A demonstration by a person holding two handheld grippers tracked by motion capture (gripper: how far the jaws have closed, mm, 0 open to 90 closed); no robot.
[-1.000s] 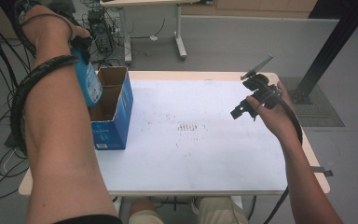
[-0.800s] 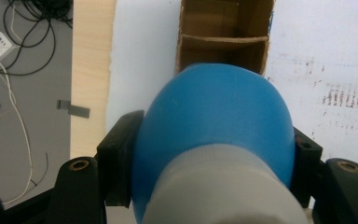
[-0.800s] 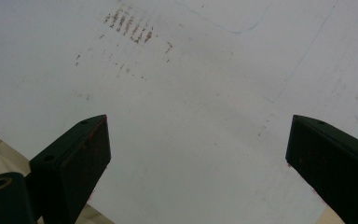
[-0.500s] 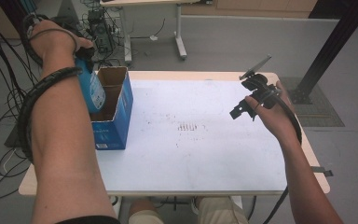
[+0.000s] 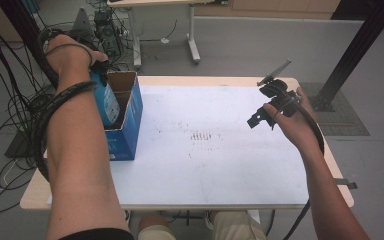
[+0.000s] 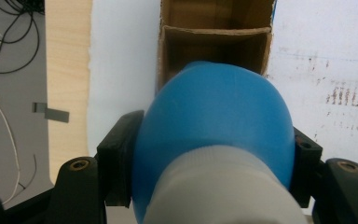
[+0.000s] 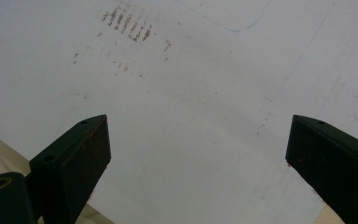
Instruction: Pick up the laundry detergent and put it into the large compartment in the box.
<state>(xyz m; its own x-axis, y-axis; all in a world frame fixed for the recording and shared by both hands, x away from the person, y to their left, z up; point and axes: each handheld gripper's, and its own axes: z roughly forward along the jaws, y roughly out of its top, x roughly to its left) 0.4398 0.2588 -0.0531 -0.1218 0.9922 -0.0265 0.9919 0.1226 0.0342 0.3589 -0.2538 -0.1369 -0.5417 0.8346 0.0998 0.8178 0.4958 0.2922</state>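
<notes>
A blue bottle (image 5: 108, 102) with a white label hangs bottom-down over the open blue cardboard box (image 5: 130, 120) at the table's left. My left gripper (image 5: 99, 66) is shut on it near its top. In the left gripper view the blue bottle (image 6: 214, 121) bulges between both black jaws, its rounded bottom pointing into the brown inside of the cardboard box (image 6: 214, 42). My right gripper (image 5: 260, 118) is held above the table's right side, open, and in the right gripper view the right gripper (image 7: 198, 154) has its jaws wide apart over bare white tabletop.
The white table (image 5: 215, 170) carries brown smudge marks (image 5: 205, 136) near its middle. Cables (image 5: 15, 115) hang and lie on the floor at the left. A black post (image 5: 355, 50) stands at the right, and another desk's legs (image 5: 192, 35) stand behind.
The left hand has lowered the bottle and moved it slightly right, so its bottom now dips into the box opening. The right gripper has stayed where it was.
</notes>
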